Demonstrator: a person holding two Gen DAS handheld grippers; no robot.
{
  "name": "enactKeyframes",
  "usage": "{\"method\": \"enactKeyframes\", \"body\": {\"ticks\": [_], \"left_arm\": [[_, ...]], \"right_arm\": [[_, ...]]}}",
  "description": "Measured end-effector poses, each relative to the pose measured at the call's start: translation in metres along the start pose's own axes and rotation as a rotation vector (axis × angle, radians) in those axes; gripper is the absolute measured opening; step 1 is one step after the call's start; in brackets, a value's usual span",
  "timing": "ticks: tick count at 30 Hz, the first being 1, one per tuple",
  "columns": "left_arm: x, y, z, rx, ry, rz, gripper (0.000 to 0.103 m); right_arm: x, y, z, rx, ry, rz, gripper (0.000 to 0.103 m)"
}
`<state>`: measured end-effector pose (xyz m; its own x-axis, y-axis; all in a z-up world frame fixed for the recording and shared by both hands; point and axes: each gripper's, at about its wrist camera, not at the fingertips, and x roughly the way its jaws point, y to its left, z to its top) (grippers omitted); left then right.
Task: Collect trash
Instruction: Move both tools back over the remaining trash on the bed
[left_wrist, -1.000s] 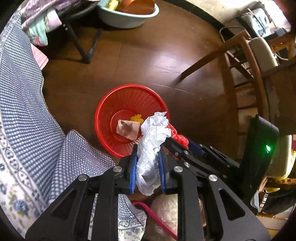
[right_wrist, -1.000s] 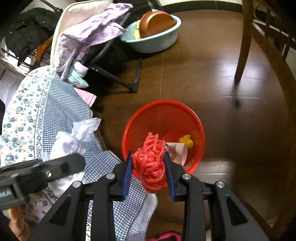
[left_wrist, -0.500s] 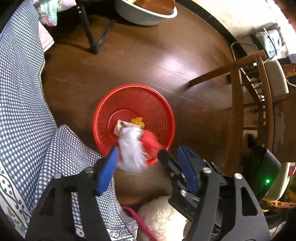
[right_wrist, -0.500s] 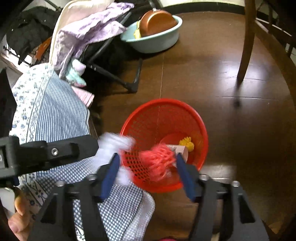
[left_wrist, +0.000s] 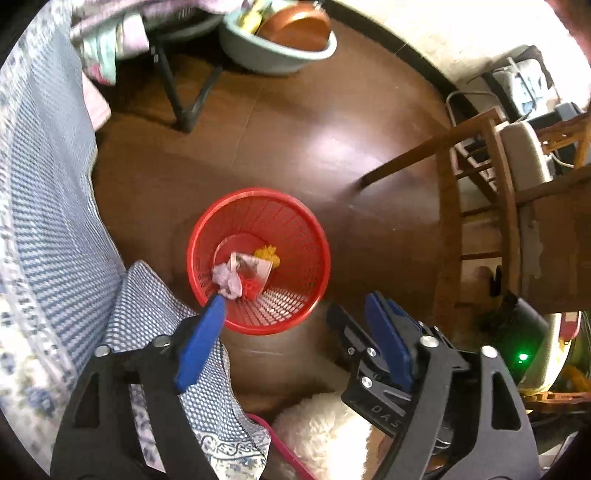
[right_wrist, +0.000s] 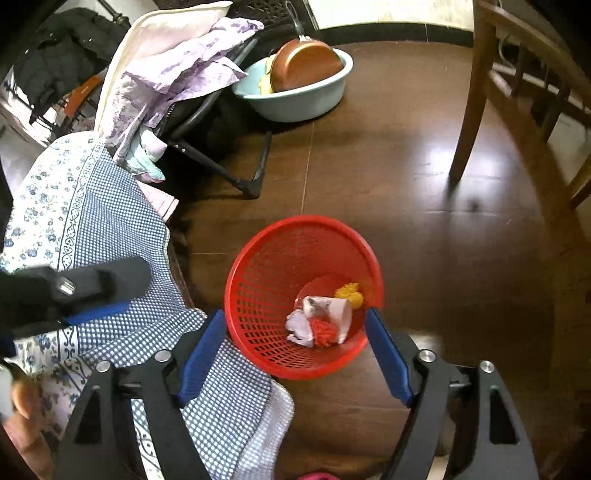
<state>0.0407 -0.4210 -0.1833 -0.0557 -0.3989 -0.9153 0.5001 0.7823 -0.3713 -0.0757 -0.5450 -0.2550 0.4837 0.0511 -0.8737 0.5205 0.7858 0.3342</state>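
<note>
On the dark floor stands a red mesh basket (left_wrist: 291, 229) (right_wrist: 273, 258). At its bottom lie a crumpled white paper (left_wrist: 226, 282) (right_wrist: 298, 326), a red net ball (left_wrist: 252, 288) (right_wrist: 325, 332), a paper cup (right_wrist: 332, 309) and a yellow scrap (right_wrist: 349, 291). My left gripper (left_wrist: 295, 301) hangs above the basket's near rim, its jaws opening, with nothing between them. My right gripper (right_wrist: 294, 315) hovers over the same rim, jaws also opening and empty. In the right wrist view the left gripper's fingers (right_wrist: 107, 282) show at the left edge.
A blue checked bedcover (right_wrist: 103, 229) hangs close on the left. A teal basin (right_wrist: 295, 107) with a copper pan sits behind, beside a folding chair (right_wrist: 221, 170) draped with clothes. Wooden chair legs (right_wrist: 469, 110) stand to the right. A fluffy white slipper (left_wrist: 325, 428) lies below.
Both grippers opened and let go. The white paper and the red net ball dropped into the basket. Both grippers rose a little.
</note>
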Motion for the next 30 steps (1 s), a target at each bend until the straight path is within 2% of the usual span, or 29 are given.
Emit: {"method": "enactKeyframes", "body": {"ticks": [7,13,22,24,30], "left_arm": [[-0.067,-0.012,-0.011,0.048,-0.117,0.002,0.084],[-0.137,0.003,-0.032,0.064,-0.237,0.021,0.086],[-0.227,0.06,-0.055,0.016,-0.394,0.104,0.088],[-0.245,0.078,-0.061,0.0,-0.432,0.137,0.089],[-0.292,0.146,-0.079,-0.085,-0.558,0.231,0.092]], "right_arm": [[-0.049,0.008,0.012,-0.028,-0.076,-0.035,0.082],[-0.097,0.046,0.02,-0.091,-0.164,-0.025,0.084],[-0.146,0.149,0.028,-0.239,-0.256,0.011,0.088],[-0.155,0.181,0.03,-0.275,-0.28,0.029,0.092],[-0.155,0.283,0.026,-0.375,-0.285,0.121,0.093]]}}
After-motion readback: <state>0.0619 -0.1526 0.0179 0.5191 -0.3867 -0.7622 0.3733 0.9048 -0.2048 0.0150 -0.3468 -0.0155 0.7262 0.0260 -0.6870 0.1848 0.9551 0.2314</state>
